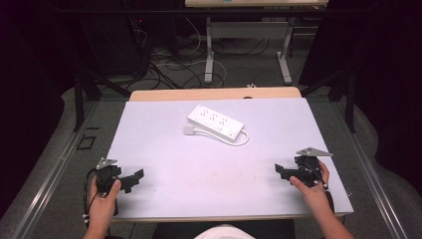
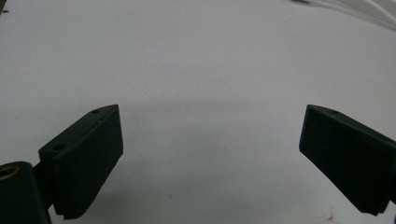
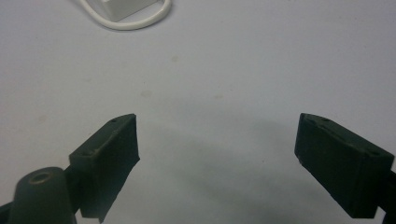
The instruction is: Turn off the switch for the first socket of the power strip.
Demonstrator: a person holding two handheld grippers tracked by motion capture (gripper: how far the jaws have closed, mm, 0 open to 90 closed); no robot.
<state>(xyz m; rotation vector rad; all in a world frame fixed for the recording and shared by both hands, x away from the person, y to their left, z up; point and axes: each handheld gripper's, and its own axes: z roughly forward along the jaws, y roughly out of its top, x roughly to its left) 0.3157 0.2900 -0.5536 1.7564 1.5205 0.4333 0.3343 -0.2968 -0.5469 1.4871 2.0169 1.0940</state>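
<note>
- Resting near the table (image 1: 164,149) edge, left gripper (image 1: 133,180): jaws wide apart, nothing between them.
- Power strip (image 1: 215,122): well ahead, between both grippers, untouched.
- Right gripper (image 1: 281,172): jaws apart, nothing held.

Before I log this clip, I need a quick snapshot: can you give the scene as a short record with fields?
surface: white table top
item: white power strip, cord looped beside it, far centre of the table
left gripper: near left corner, jaws open, nothing between them
right gripper: near right corner, jaws apart, nothing between them
contact: neither gripper touches the power strip
</note>
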